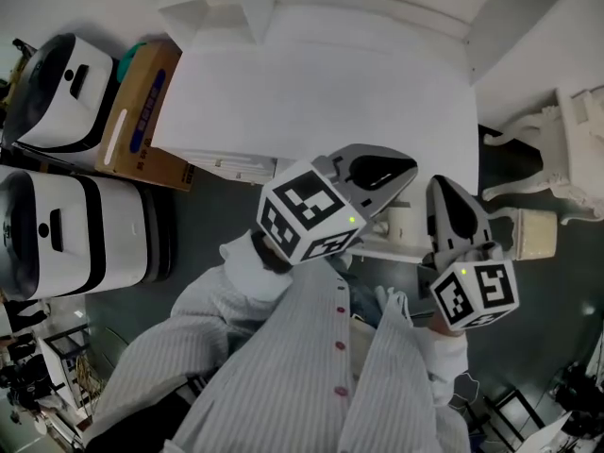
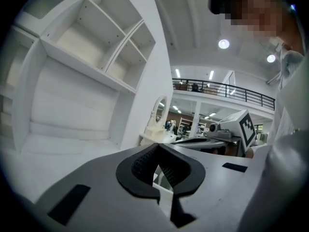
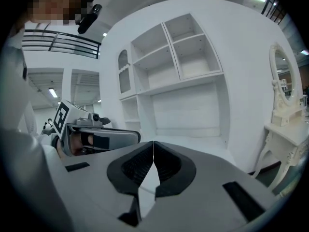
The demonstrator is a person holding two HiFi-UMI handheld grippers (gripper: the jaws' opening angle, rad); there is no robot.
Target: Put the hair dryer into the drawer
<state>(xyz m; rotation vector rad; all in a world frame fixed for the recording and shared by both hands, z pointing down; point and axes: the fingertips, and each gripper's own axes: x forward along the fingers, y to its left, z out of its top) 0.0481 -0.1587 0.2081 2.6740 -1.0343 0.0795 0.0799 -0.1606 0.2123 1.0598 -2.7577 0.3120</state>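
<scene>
No hair dryer and no open drawer show in any view. In the head view both grippers are held up close to the person's striped shirt, in front of the white cabinet's top (image 1: 321, 92). My left gripper (image 1: 404, 170) is shut, its black pads meeting with nothing between them (image 2: 157, 149). My right gripper (image 1: 440, 185) is also shut and empty (image 3: 153, 144). They sit side by side and point roughly level. Each one shows in the other's view: the right gripper (image 2: 231, 129) and the left gripper (image 3: 96, 134).
A white shelf unit with open compartments (image 3: 183, 62) rises behind the cabinet top. A cardboard box (image 1: 142, 111) and two white machines (image 1: 66, 92) (image 1: 75, 234) stand at the left. An ornate white dressing table (image 1: 566, 149) with an oval mirror (image 3: 282, 76) stands at the right.
</scene>
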